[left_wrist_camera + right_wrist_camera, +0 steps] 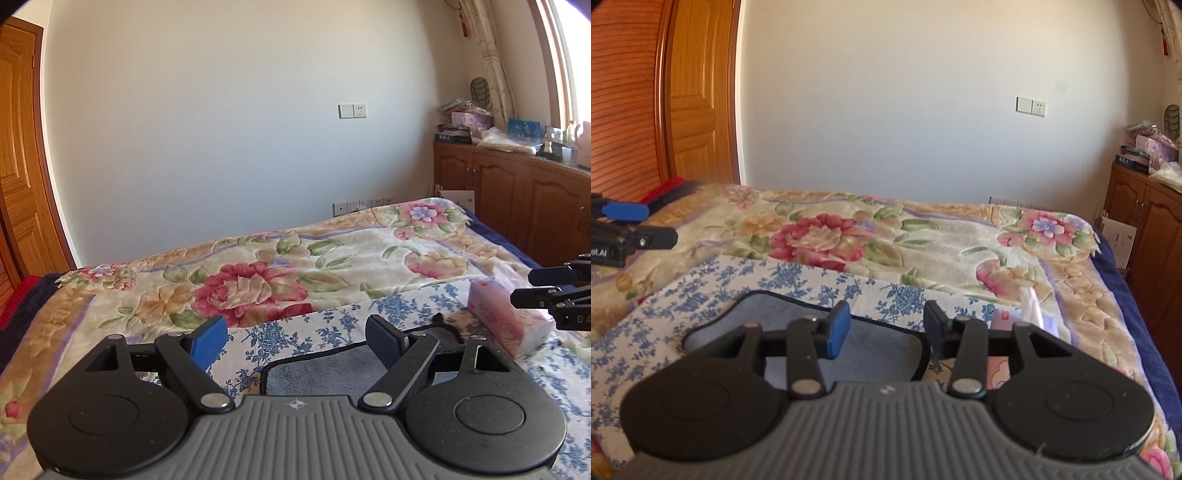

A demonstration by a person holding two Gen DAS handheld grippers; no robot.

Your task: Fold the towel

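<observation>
The left gripper (295, 339) hovers above the bed (110, 325) with jaws released, holding nothing. Below lies the towel (871, 350), grey with dark trim, flat on a blue-flowered cloth (701, 291) near the bed's near edge. The right gripper (884, 328) is likewise spread and empty. A tissue pack (502, 314) sits just beside; a careless pinch could likely snag the cloth underneath too.
</observation>
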